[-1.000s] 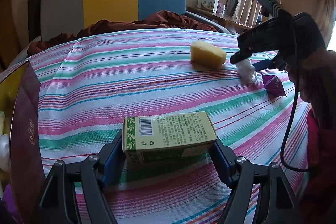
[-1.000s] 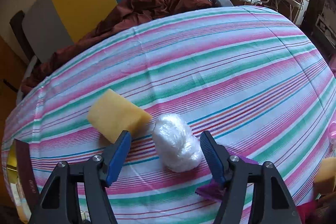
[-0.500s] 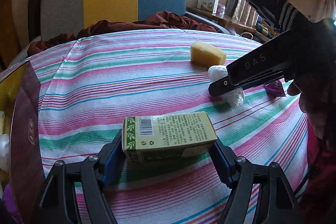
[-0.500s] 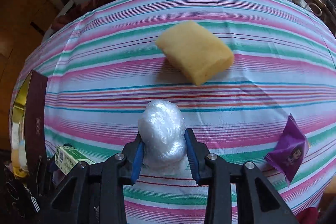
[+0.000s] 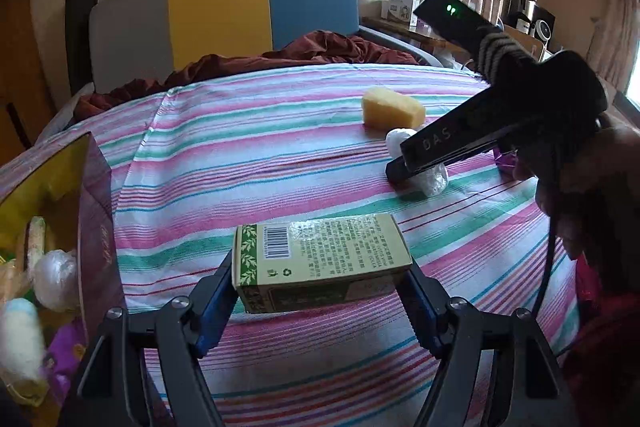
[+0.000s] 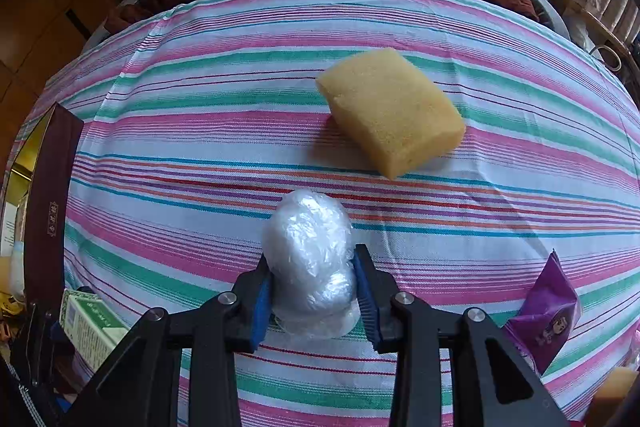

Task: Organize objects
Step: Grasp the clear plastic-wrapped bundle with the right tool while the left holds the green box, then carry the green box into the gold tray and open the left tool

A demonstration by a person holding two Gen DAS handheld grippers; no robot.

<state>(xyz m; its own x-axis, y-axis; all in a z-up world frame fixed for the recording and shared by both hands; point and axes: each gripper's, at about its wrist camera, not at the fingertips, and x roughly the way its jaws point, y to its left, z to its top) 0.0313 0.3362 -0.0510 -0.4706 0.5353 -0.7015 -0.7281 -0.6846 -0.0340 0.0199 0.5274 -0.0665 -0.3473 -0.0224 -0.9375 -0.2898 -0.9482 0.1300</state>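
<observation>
The right tongs (image 6: 312, 291) have just closed on the plastic-wrapped ball (image 6: 310, 259), ready for lifting; the left tongs (image 5: 322, 291) still clamp the green carton (image 5: 320, 259).

Right hand-held gripper (image 6: 314, 291) closed on plastic-wrapped ball (image 6: 310, 259).

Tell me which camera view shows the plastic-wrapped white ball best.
The right wrist view: the plastic-wrapped ball fills the centre, squeezed in the right claw, wrinkles plain. In the left wrist view the ball is small, far off, and mostly hidden behind that claw.
</observation>
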